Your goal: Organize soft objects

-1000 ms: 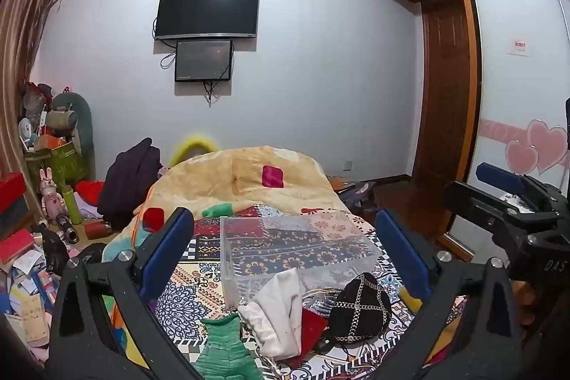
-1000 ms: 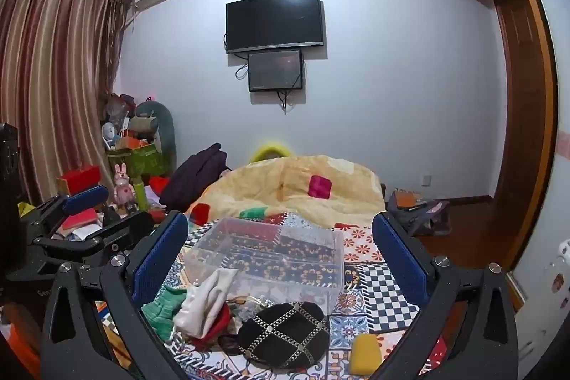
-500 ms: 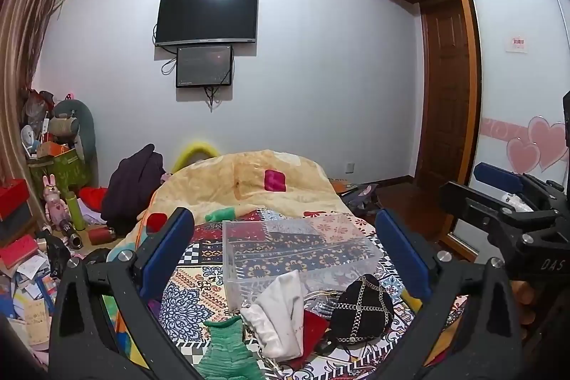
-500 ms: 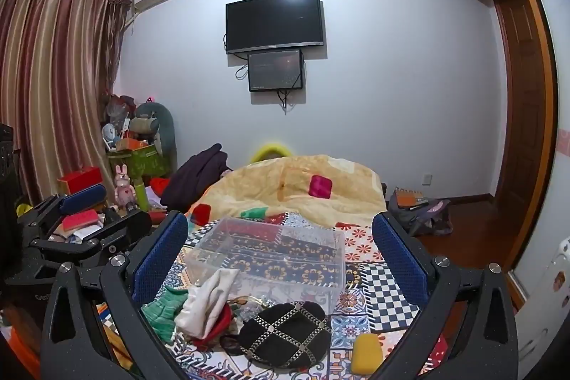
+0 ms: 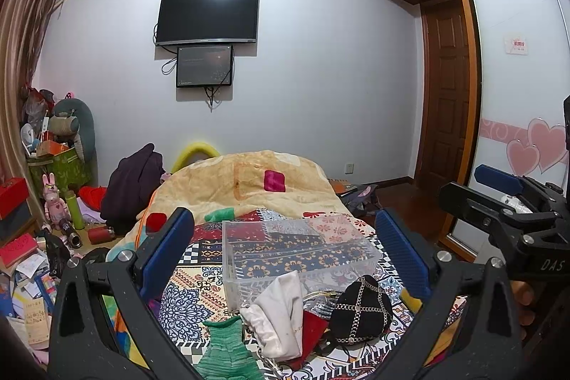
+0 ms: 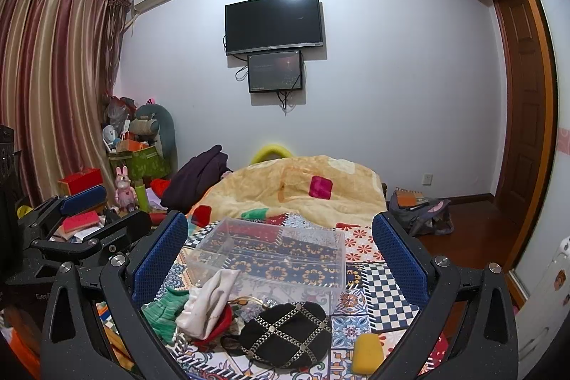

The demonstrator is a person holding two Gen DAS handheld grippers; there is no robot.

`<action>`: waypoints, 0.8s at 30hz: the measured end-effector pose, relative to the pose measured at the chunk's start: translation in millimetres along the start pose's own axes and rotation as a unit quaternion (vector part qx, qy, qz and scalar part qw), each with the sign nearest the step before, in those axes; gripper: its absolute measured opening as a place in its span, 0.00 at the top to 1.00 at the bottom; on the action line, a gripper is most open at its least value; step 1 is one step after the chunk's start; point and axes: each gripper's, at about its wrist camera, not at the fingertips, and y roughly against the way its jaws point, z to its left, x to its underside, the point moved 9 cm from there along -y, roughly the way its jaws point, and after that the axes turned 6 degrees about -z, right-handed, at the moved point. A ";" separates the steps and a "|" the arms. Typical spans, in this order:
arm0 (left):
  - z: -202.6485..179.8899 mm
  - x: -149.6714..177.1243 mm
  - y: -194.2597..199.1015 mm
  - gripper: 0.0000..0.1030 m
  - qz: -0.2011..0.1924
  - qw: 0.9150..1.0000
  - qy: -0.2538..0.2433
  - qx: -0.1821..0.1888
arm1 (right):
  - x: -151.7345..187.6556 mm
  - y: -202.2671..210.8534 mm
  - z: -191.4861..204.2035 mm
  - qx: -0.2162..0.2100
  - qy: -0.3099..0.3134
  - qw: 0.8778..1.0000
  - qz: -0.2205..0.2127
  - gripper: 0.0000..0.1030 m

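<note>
While both grippers hover wide open and empty above the patterned bedspread [image 6: 374,276], little has changed over the last second beyond a slight upward drift of both views, so sorting appears not yet begun. Left to right in the near pile lie a green knit piece [image 5: 226,349], a white cloth pouch [image 5: 281,312], a red cloth [image 5: 313,326], a black chain-trimmed pouch [image 6: 285,333] and a yellow sponge [image 6: 367,351]. Just beyond them sits the clear plastic bin [image 6: 270,255], holding nothing, between the left gripper [image 5: 285,259] and right gripper [image 6: 278,255] fingers.
</note>
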 end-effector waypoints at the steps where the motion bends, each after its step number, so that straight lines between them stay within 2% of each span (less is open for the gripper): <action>1: 0.0 -0.1 0.0 0.00 0.000 1.000 0.000 0.000 | -1.7 0.3 3.2 0.000 0.000 1.000 0.000 0.00; 24: 1.4 -2.5 0.2 0.00 -0.002 1.000 -0.001 -0.001 | -0.9 -0.8 1.8 -0.003 -0.004 1.000 -0.003 0.00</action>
